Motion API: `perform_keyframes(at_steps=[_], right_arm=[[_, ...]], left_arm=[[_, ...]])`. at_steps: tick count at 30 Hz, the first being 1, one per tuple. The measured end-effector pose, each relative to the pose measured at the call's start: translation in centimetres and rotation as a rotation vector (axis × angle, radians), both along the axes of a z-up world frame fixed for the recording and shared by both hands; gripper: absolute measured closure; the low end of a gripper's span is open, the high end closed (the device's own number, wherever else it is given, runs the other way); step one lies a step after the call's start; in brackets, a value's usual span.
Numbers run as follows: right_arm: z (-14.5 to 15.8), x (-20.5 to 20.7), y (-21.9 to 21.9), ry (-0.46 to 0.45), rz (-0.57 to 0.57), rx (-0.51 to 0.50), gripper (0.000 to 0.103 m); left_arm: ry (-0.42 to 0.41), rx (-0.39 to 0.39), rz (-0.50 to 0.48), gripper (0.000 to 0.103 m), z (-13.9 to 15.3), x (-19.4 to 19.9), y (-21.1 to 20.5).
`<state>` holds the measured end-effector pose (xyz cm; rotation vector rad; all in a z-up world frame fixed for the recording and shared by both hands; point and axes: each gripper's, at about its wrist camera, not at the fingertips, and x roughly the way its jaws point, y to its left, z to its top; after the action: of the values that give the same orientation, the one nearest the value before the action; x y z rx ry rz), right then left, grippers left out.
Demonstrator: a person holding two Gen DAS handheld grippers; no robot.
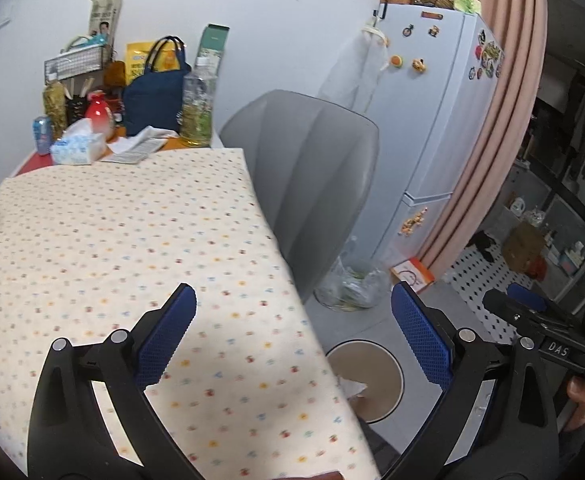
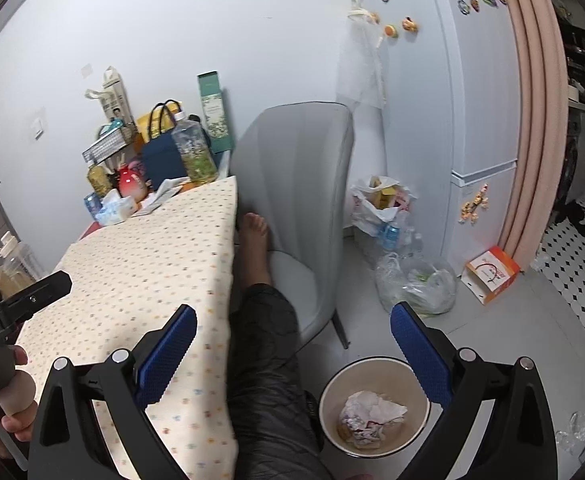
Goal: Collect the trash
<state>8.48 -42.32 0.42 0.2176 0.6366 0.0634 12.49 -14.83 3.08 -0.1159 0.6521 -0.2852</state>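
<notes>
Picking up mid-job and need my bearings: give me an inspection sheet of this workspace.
Surface: table under a dotted cloth, near part bare.
Job's things: bin on the floor holds crumpled paper.
Clutter: tissue pack, can, blue bag, bottle at the far end.
Grippers: left gripper and right gripper open, holding nothing.
Cables: nothing seen.
Surroundings: grey chair, fridge, plastic bags on the floor.
</notes>
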Motion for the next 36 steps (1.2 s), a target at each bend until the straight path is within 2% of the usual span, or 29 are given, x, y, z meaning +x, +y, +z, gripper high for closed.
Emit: perform_keyframes(at_steps=[7,14,19,30,36], right_arm=[[1.2,-0.7,3.1,0.01,0.046,-0.003,0.008],[2.2,-1.8,5.8,0.005,0.117,0.001,0.008],[2.8,-2.5,7.5,0.01,0.127,-0.029,0.008],[4.2,-4.3,9.8,-0.006,0.196,-0.022,0.008],[4.3,-4.8,10.1,-0.001,0.178,-0.029,0.008]], left_arm=[[-0.024,0.009,0.069,0.006,0.9,-2.2,3.0],[-0.007,0.034,0.15,0.006,1.8,-3.9,5.4],[-0.01,0.034,0.195,0.006,2.6,-5.6,7.0],[-0.001,0.006,0.234,0.006,3.6,-8.2,9.8],[-0.008,0.015,0.227,0.006,3.7,-8.7,9.8]])
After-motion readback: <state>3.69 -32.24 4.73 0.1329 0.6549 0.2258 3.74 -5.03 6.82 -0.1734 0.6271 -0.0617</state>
